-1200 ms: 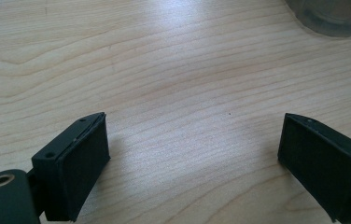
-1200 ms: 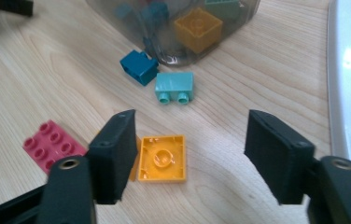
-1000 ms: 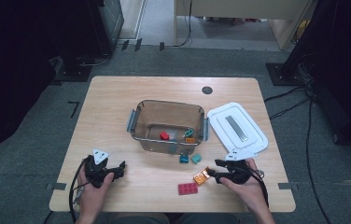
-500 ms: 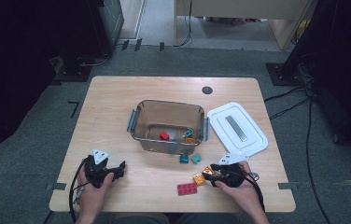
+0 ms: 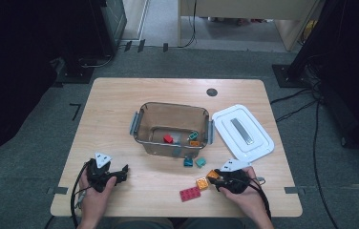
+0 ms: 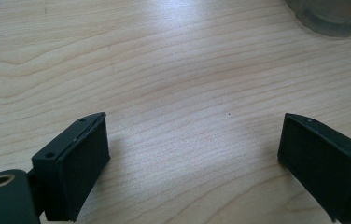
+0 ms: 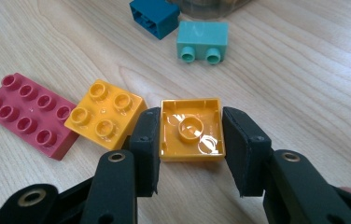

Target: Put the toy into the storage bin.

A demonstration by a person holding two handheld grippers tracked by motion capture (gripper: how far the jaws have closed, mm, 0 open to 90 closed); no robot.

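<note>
My right gripper sits low at the table's front right. Its jaws have just been closing, and an orange square brick is between them, hollow underside toward the camera, with both pads against its sides. A yellow-orange square brick lies just left of it, and a red flat plate lies beyond that. My left gripper rests at the front left with its jaws wide apart over bare wood.
A clear bin stands mid-table with a red brick and two other small bricks inside. Its white lid lies to the right. A dark teal brick and a light teal brick lie before the bin.
The right gripper has edged left toward the loose bricks, and its jaws have narrowed around the orange square brick. The left hand and gripper have kept still.
</note>
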